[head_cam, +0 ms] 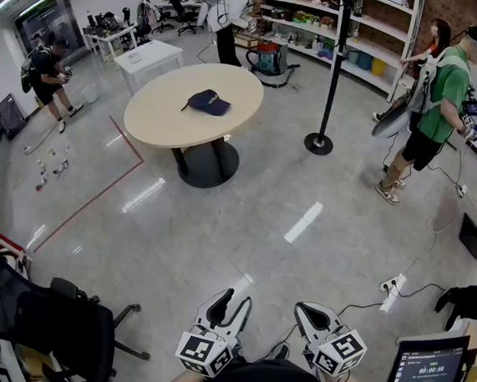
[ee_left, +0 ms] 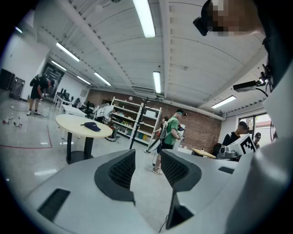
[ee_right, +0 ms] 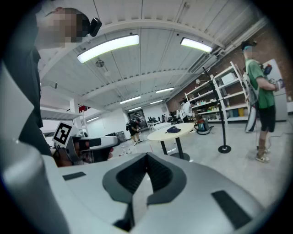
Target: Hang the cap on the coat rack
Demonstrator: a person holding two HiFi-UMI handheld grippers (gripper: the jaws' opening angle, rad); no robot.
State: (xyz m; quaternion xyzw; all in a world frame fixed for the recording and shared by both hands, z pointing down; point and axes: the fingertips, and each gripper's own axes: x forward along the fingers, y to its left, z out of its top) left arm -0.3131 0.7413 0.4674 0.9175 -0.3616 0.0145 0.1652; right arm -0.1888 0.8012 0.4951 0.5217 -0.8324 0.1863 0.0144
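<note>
**Head view.** The cap [head_cam: 208, 101] lies on top of the round table [head_cam: 158, 115], crown up, at the far side of the open floor. The coat rack [head_cam: 333, 69] stands on its round base just to the right of the table, apart from it. The left gripper [head_cam: 239, 296] and right gripper [head_cam: 304, 311] are at the bottom edge of the frame, close to the operator's body and well apart from the cap. The task appears to be at its start, with the step in hand being the approach to the table.

**Left gripper view.** The jaws stand apart with only bare floor between them: this tong is released and empty. The cap [ee_left: 92, 126] shows on the table [ee_left: 75, 124] to the left of the jaw line, and the coat rack [ee_left: 137, 125] nearly straight ahead.

**Right gripper view.** The jaw tips meet with nothing between them: this tong is clenched and empty. The cap [ee_right: 174, 129] and the coat rack [ee_right: 219, 114] both lie ahead and to the right.

**Procedure for the approach.**
- Walk up to the near edge of the table until the cap is within easy reach.
- Use the gripper that is already released, or open the clenched one before it reaches the cap.
- Bring one jaw under the brim or the rim of the crown. A grip taken from above on the soft crown is likely to slip.
- Leave the inside of the crown free, so it can drop over a hook on the rack.
</note>
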